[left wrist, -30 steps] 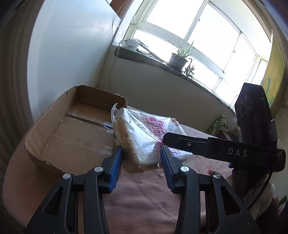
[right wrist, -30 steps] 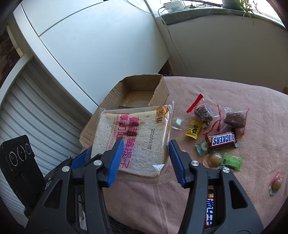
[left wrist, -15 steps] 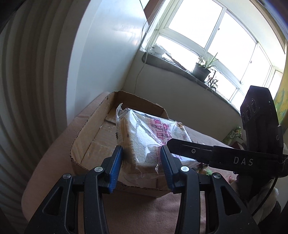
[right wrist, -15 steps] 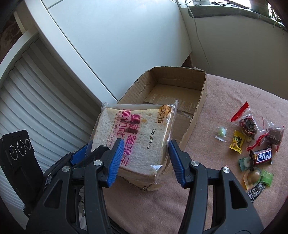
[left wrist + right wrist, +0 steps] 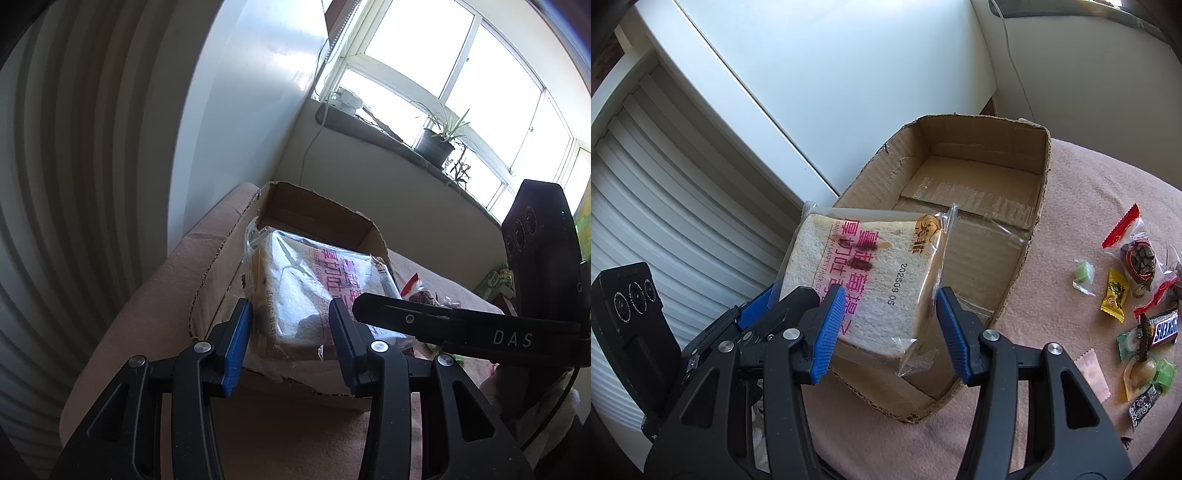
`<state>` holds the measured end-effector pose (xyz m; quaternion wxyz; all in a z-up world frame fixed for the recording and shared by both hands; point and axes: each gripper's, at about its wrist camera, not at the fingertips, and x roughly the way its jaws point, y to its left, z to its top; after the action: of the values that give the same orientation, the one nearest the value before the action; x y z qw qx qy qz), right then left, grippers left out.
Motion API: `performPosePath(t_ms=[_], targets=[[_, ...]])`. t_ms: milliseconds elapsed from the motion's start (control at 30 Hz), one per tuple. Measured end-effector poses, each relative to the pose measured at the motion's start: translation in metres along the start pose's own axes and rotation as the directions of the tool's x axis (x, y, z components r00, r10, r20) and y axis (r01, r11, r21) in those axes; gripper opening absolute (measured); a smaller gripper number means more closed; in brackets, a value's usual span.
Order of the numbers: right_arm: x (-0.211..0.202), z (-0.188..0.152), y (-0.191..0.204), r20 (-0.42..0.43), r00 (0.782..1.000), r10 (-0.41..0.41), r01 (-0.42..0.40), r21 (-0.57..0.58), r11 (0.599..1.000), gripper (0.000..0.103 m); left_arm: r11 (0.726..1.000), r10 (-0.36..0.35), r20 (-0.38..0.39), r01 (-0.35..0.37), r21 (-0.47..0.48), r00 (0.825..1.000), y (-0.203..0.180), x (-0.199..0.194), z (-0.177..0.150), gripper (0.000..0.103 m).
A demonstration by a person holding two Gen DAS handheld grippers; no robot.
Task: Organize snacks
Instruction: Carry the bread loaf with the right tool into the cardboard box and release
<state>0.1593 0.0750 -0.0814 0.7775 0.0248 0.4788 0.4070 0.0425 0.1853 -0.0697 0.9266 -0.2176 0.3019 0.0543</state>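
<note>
A sliced bread pack in clear plastic with pink print hangs above the near end of an open cardboard box. My left gripper and my right gripper each have their blue pads on opposite sides of the pack and hold it between them. In the left wrist view the bread pack sits over the box and the right gripper's black body crosses at the right. The box holds nothing else that I can see.
Loose snacks lie on the pink cloth to the right of the box: a Snickers bar, a yellow candy, a green candy and red-topped bags. A white wall and a window sill with a potted plant stand behind.
Both grippers have carried the bread pack left from the cloth, over the box's near wall, so it now hangs above the box interior.
</note>
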Motion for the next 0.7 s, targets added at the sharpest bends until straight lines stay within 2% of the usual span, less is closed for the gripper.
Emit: performPosePath(t_ms=[700], targets=[[-0.031,-0.006,-0.008,0.052,0.998,-0.041,0.042,-0.015,0.999,0.054,0.997,0.045,0.016,-0.046,0.058,0.999,-0.015,-0.014,-0.006,0.041]])
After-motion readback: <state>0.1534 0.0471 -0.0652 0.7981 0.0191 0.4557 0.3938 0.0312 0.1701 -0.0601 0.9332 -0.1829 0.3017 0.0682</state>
